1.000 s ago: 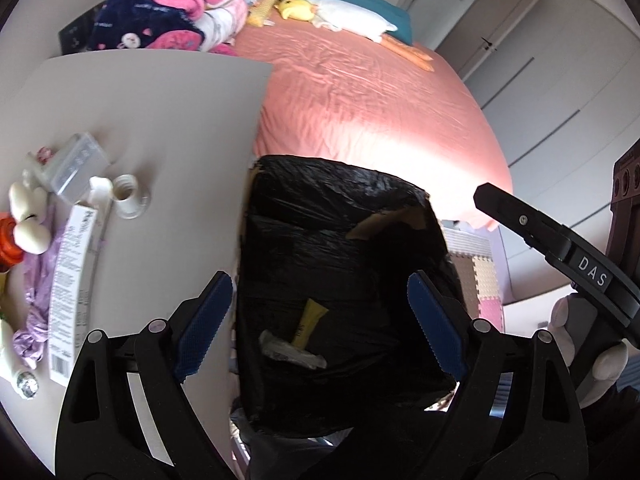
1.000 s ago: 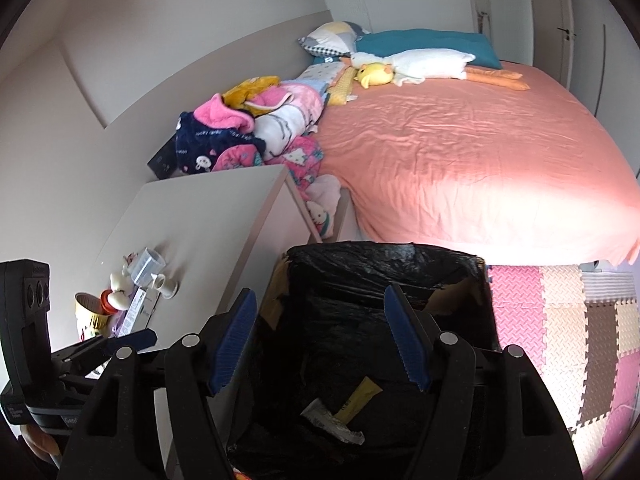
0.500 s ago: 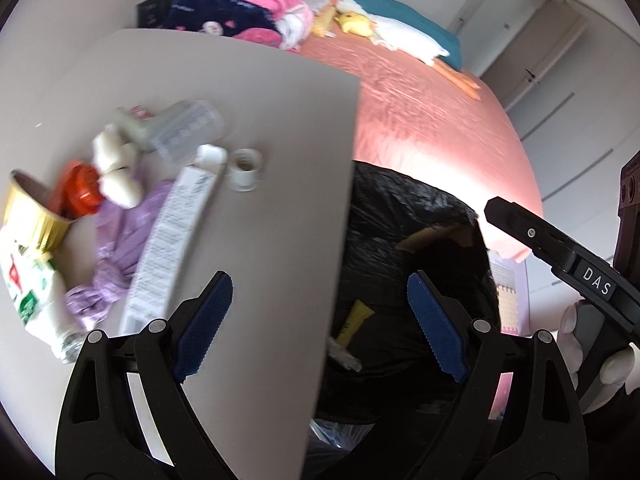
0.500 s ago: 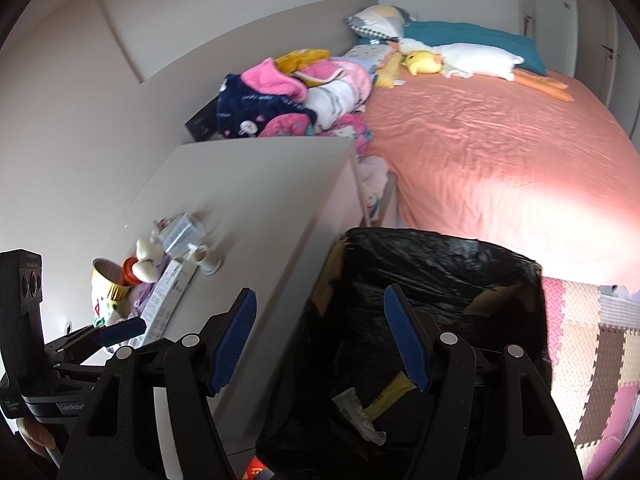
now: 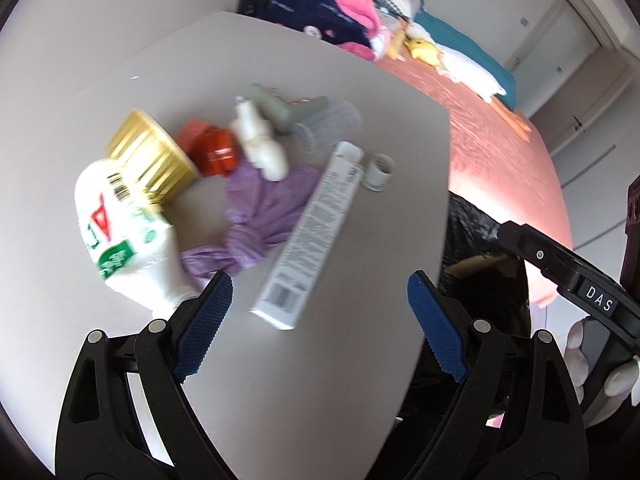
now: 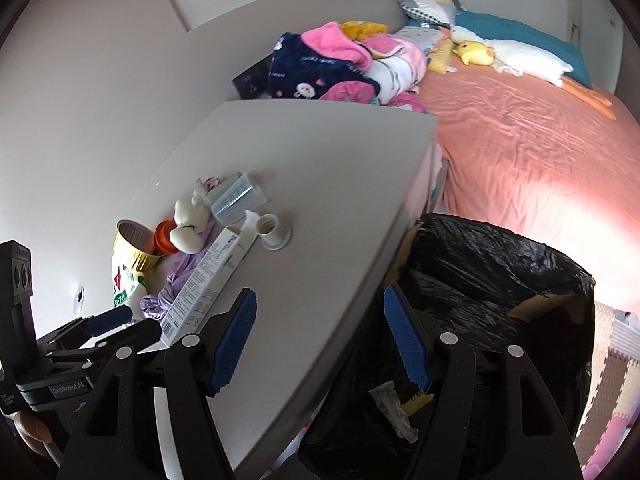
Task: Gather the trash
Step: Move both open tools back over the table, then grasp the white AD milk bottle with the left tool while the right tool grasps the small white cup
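Both grippers were held over the edge of the grey table (image 5: pixel 328 380), tilted downward, and both were empty. The left gripper (image 5: pixel 320 324) had its blue-padded jaws spread wide with nothing between them; beyond its tips lay the long white carton (image 5: pixel 310 236), lying flat with its barcode end nearest the gripper. The right gripper (image 6: pixel 320 340) also had its jaws apart, less widely, and straddled the table's edge, one finger over the tabletop and the other over the black-lined trash bin (image 6: pixel 500 280) standing against the table beside the bed (image 6: pixel 520 152). The trash was heaped on the far-left part of the table: a white plastic bottle (image 5: pixel 124 232) with a green and red label lying on its side, a gold cup (image 5: pixel 152 156) tipped over against it, a red cap (image 5: pixel 216 152), a small white plush figure (image 5: pixel 260 140), a crumpled purple bag (image 5: pixel 256 216) partly under the carton, a clear plastic cup (image 5: pixel 328 128) on its side, and a small white cap (image 5: pixel 378 172) just beside the carton's far end. Inside the bin, a yellow tube (image 6: pixel 418 400) and a crumpled clear wrapper (image 6: pixel 392 412) were visible. The left-wrist view was blurred, so finer label text could not be read. A white-gloved hand (image 5: pixel 600 368) held the right gripper's handle.
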Action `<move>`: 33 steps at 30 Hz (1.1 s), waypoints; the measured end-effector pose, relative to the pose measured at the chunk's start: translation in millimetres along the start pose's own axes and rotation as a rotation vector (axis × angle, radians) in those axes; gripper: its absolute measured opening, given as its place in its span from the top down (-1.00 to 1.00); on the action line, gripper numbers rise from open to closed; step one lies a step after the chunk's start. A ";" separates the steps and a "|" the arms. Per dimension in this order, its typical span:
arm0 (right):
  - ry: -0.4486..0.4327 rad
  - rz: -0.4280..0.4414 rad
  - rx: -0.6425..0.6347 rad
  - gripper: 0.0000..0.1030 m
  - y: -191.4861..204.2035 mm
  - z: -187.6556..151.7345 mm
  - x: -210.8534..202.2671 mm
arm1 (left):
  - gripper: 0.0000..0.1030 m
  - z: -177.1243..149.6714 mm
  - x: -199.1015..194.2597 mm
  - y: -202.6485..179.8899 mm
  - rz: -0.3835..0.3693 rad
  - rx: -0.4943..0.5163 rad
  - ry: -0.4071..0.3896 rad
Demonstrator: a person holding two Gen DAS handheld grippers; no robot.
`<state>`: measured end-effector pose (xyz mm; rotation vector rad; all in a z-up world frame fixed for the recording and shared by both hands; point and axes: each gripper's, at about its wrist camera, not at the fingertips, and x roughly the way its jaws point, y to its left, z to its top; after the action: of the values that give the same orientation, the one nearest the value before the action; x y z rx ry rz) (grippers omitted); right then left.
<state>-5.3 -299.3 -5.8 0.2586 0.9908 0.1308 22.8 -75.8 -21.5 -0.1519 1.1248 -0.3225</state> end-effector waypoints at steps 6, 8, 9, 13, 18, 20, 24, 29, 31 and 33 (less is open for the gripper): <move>0.021 -0.005 -0.037 -0.31 16.3 3.9 15.5 | -0.68 -0.3 -3.6 27.1 0.031 -0.071 -0.016; 0.026 -0.006 -0.043 -0.31 19.3 5.1 20.0 | -0.68 0.2 -3.7 34.6 0.046 -0.088 -0.020; 0.029 -0.007 -0.047 -0.31 20.9 5.8 22.4 | -0.68 0.0 -4.1 39.0 0.054 -0.099 -0.023; 0.039 -0.013 -0.066 -0.31 26.6 9.8 33.7 | -0.68 3.4 -3.0 53.8 0.081 -0.135 -0.035; 0.067 -0.022 -0.086 -0.30 32.8 15.9 53.4 | -0.68 9.2 0.2 69.7 0.154 -0.155 -0.034; 0.073 -0.028 -0.097 -0.27 35.5 17.5 60.1 | -0.65 12.0 0.6 75.5 0.163 -0.171 -0.041; 0.091 -0.039 -0.117 -0.22 40.1 21.7 74.1 | -0.62 15.7 3.8 88.3 0.183 -0.197 -0.043; 0.102 -0.065 -0.151 -0.22 45.3 27.2 91.4 | -0.62 19.6 8.7 109.5 0.203 -0.256 -0.020; 0.103 -0.079 -0.170 -0.22 48.7 30.2 98.8 | -0.62 21.5 11.9 116.0 0.196 -0.278 -0.012; 0.106 -0.087 -0.183 -0.22 50.3 31.8 104.4 | -0.62 24.0 16.1 119.3 0.200 -0.287 0.000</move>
<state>78.5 -232.3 -59.9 0.0413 1.0865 0.1560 71.8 30.5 -58.5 -0.2906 1.1717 0.0183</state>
